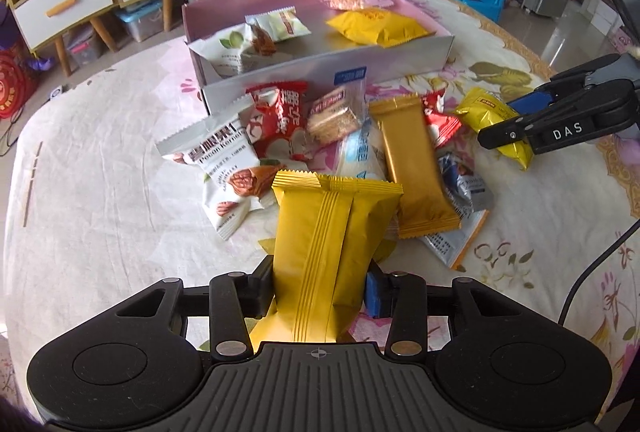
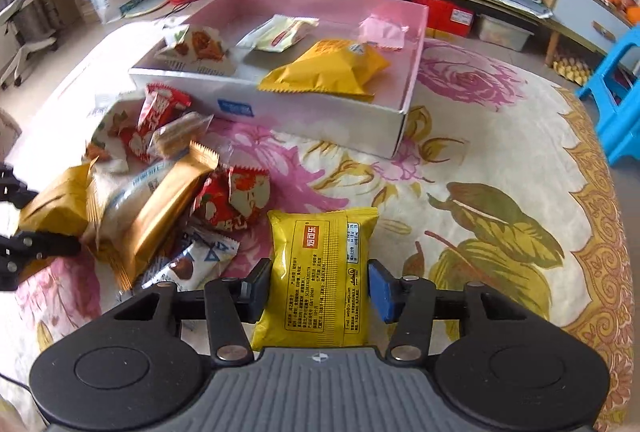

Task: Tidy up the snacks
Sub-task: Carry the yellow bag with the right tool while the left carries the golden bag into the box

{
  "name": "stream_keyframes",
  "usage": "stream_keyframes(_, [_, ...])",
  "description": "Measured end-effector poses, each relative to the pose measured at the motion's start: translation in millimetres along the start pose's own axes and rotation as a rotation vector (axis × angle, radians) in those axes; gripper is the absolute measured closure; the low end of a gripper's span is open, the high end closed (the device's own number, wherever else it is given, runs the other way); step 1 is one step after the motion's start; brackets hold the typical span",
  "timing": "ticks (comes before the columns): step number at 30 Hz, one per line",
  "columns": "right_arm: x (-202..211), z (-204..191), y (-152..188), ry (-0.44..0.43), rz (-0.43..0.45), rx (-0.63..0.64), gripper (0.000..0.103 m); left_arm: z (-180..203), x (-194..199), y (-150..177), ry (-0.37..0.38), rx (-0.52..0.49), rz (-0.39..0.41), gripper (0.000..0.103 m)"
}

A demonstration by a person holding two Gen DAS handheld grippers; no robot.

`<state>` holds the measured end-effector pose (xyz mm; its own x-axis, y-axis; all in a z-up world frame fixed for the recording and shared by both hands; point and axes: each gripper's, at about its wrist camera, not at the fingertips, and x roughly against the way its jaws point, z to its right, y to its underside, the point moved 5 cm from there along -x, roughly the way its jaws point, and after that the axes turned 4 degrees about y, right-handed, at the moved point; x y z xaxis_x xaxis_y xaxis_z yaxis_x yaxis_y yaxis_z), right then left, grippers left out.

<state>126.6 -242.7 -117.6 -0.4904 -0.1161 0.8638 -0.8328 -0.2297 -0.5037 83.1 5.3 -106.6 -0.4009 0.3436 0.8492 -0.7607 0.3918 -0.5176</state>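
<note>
Table w/ floral cloth (image 2: 500, 136) carried everything; the cloth gave a soft, flat bed, so packets lay where dropped.

Box (image 1: 320, 80), white w/ pink inner walls, sat at the far side of the table, open top facing up, presumably the collection point. 4 packets were already inside: a yellow pack (image 1: 376, 26), a pink one at the back, a green-white one and a nut packet at the left end. Judged approx 1/3 done.

Loose pile (image 1: 320, 152) lay just in front of the box, touching its near wall: pecan packet, red packets, a clear-wrapped biscuit, a gold bar (image 1: 416, 168), blue-white wrappers, overlapping at random. Unsorted stock, well w/in reach of both tools.

Left gripper (image 1: 320, 292) had its jaws pinching a gold-yellow packet (image 1: 328, 248) across its lower width, seam side up, top end pointing toward the pile. It appeared lifted clear of the cloth, though contact underneath couldn't be confirmed.

Right gripper (image 2: 318, 290) had its jaws closed against the sides of a small yellow packet (image 2: 320, 272), label side up, held lengthwise along the fingers. Left view showed it beside the pile's right edge. Grip across the narrow dimension suited the jaw span.

Risk: slippery film, puffed packs could squirm out
</note>
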Motion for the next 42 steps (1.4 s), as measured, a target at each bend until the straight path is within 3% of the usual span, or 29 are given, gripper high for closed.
stream_keyframes(20, [35,1,-32,-0.038,0.072,-0.109,0.061,-7,28,-46,-0.091,0.12,0.116,0.063])
stream_keyframes(28, [33,1,-58,-0.052,0.116,-0.178,0.061,-15,18,-70,-0.136,0.223,0.162,0.063])
stream_keyframes(34, [21,6,-85,-0.112,0.129,-0.281,0.061,-31,1,-103,-0.151,0.296,0.17,0.063])
stream_keyframes(38, [7,12,-104,-0.139,0.145,-0.332,0.061,-40,-13,-132,-0.121,0.333,0.186,0.063])
stream_keyframes(42, [-8,17,-121,-0.135,0.163,-0.353,0.061,-46,-29,-161,-0.16,0.318,0.197,0.063])
